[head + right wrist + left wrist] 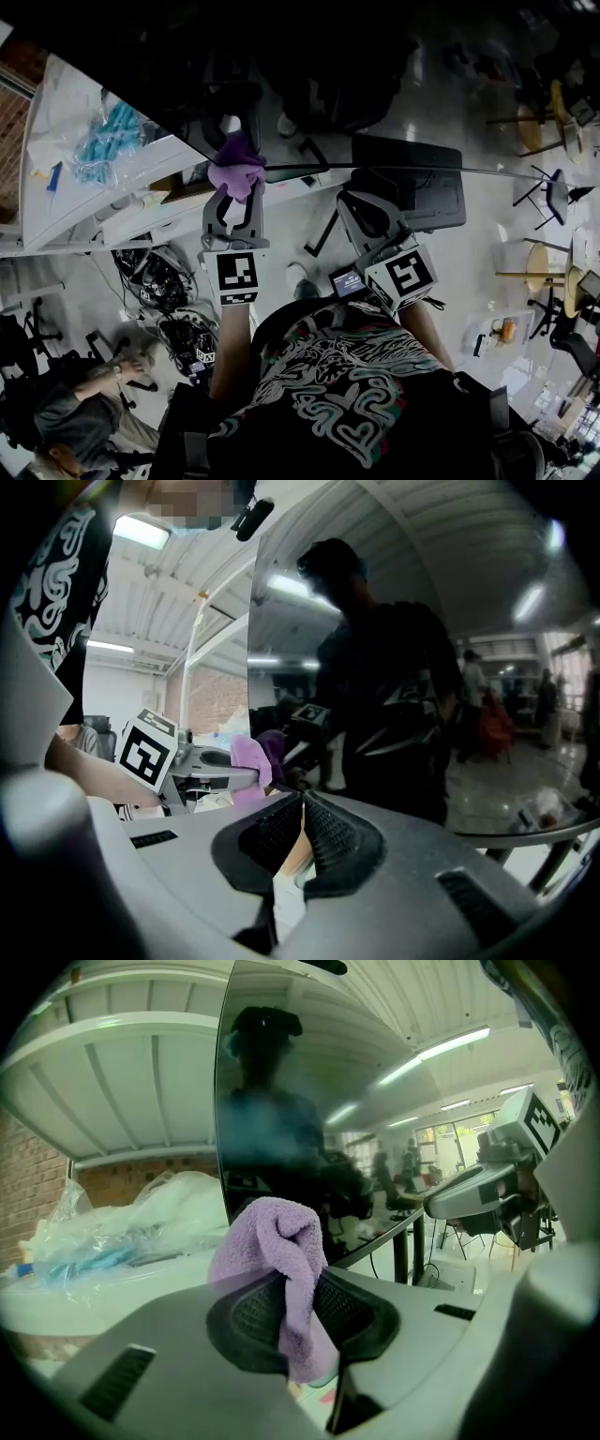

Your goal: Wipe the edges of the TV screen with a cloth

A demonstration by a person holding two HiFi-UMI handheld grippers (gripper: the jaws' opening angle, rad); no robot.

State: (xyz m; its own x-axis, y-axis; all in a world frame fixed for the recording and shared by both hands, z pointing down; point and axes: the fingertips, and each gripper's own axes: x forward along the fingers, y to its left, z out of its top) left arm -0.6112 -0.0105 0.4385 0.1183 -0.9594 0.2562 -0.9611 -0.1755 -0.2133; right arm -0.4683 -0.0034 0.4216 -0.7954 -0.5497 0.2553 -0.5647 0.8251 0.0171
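While the left gripper (pixel 305 1324) had its jaws clamped on the purple cloth (pixel 275 1241), the cloth sat at the left edge of the TV screen (pixel 309 1101). The right gripper (pixel 302 829) jaws were pressed together, nothing between them, near the screen's front.

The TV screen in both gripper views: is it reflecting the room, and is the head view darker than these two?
Left gripper view: the TV screen mirrors a dark silhouette and bright ceiling lights; fisheye bending, black corners; the purple cloth looks sharp. Right gripper view: the same mirror effect, with lamp glare. Head view: yes, much dimmer, and the screen shows only as a thin edge.
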